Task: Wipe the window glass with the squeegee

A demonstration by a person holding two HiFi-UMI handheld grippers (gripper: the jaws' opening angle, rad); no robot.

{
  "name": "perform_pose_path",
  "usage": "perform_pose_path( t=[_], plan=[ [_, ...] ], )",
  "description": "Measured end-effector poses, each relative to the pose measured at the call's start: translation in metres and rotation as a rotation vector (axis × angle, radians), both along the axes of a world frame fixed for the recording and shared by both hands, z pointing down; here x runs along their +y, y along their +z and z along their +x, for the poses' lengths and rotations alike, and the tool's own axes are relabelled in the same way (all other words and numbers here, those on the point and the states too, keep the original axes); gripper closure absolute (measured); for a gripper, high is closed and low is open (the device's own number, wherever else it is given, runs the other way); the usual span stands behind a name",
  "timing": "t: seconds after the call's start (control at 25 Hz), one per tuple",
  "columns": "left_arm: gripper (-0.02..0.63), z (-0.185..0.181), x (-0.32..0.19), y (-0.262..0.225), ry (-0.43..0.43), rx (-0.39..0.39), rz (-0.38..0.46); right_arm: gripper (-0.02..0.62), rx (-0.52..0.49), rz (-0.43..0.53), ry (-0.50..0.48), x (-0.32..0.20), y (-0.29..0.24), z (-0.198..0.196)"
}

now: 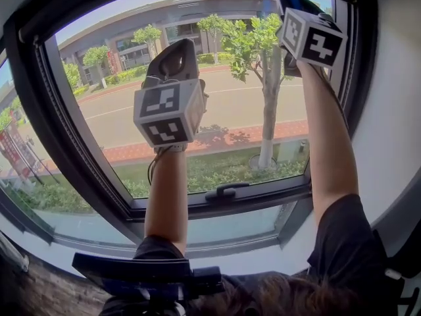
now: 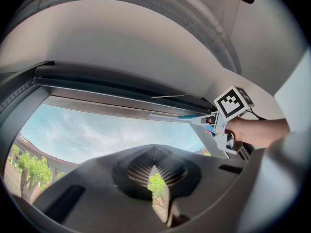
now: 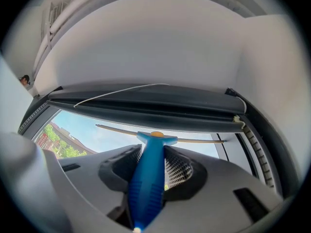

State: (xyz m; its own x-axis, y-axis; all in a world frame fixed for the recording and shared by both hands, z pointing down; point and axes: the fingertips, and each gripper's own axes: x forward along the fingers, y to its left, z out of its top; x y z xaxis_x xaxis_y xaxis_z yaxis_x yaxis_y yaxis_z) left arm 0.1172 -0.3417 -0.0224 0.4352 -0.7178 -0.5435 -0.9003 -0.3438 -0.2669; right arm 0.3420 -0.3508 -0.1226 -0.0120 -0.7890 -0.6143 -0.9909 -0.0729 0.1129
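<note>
The window glass (image 1: 237, 110) fills the head view, with a street and trees outside. My right gripper (image 1: 293, 12) is raised to the pane's upper right corner and is shut on the squeegee's blue handle (image 3: 150, 178). In the right gripper view (image 3: 151, 160), the squeegee's thin blade (image 3: 204, 141) lies across the glass just under the dark top frame (image 3: 155, 108). My left gripper (image 1: 174, 50) is held up before the middle of the pane, apart from the squeegee. Its jaws (image 2: 156, 174) are shut on nothing. The left gripper view also shows the squeegee (image 2: 170, 115) and my right gripper (image 2: 214, 123).
A dark turn handle (image 1: 223, 191) sits on the sash's bottom rail, above a lower fixed pane (image 1: 217, 226). White wall (image 1: 395, 110) flanks the window on the right. A thin cord (image 3: 116, 92) runs along the top frame. A dark device (image 1: 145, 272) juts out below my arms.
</note>
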Motion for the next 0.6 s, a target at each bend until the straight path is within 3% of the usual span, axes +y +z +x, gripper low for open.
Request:
perform_pose_path(
  t=[0.6],
  plan=[
    [0.603, 0.000, -0.002, 0.033, 0.008, -0.003, -0.051, 0.453, 0.004, -0.009, -0.002, -0.001, 0.042, 0.000]
  ],
)
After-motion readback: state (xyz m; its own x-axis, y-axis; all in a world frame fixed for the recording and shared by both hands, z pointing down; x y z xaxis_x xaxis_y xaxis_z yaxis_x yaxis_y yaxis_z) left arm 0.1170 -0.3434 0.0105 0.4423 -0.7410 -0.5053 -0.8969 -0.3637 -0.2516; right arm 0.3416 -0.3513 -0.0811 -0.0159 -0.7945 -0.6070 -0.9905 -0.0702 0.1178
